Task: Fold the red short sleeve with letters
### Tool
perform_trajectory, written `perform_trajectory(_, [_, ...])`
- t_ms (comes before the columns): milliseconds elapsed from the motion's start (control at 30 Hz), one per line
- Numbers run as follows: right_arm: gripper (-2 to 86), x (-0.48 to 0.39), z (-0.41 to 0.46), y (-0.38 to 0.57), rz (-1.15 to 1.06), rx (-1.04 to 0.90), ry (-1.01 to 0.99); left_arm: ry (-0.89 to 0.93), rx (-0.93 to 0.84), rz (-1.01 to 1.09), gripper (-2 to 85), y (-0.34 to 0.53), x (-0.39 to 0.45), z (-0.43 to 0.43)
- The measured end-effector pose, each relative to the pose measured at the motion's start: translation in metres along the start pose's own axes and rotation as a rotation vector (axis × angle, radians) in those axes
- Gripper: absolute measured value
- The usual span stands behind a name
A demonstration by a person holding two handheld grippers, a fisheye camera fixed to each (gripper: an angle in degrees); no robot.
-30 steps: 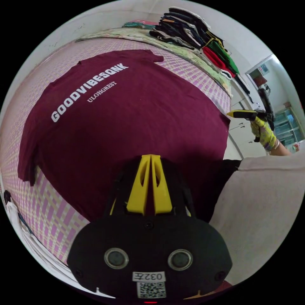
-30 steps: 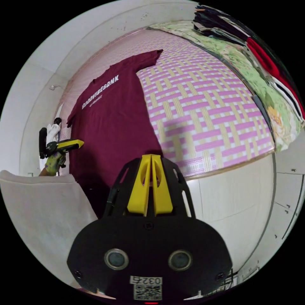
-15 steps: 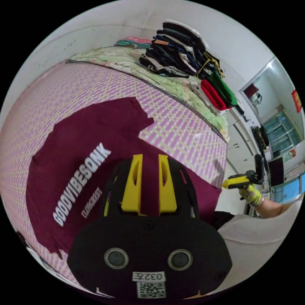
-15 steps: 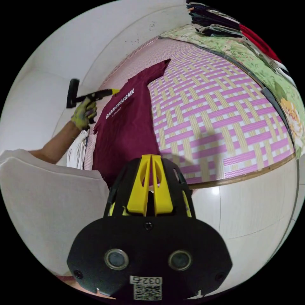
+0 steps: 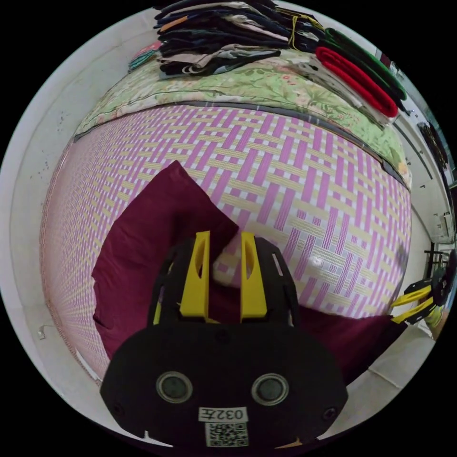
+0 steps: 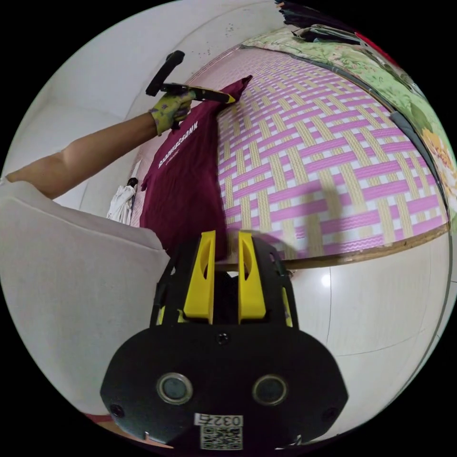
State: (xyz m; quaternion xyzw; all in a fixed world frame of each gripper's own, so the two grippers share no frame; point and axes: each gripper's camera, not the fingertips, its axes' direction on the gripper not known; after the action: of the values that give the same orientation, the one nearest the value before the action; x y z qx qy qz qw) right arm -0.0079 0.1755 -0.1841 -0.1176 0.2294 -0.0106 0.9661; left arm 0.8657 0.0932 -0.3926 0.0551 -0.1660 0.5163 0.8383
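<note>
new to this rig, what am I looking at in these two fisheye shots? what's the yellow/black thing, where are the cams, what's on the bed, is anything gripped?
There is no robot here: a person holds a handheld two-jaw gripper in each hand, and a fisheye camera rides on each one. The black body with yellow fingers low in each picture is that view's own tool.

The left gripper is open over the sleeve end of a dark red T-shirt with white letters, spread on a pink and yellow woven mat. The right gripper is also open, at the shirt's hem by the mat's edge. Nothing is gripped.

In the right gripper view, the gloved hand reaching across holds the left gripper. Stacks of folded clothes sit on a floral cloth beyond the mat.
</note>
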Motion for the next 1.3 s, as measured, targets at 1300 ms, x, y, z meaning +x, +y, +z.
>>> perform_trajectory(1300, [-0.7, -0.250, 0.098, 0.039, -0.402, -0.043, 0.470, 1.083, 0.750, -1.150, -1.5, 0.551, -0.323, 0.265])
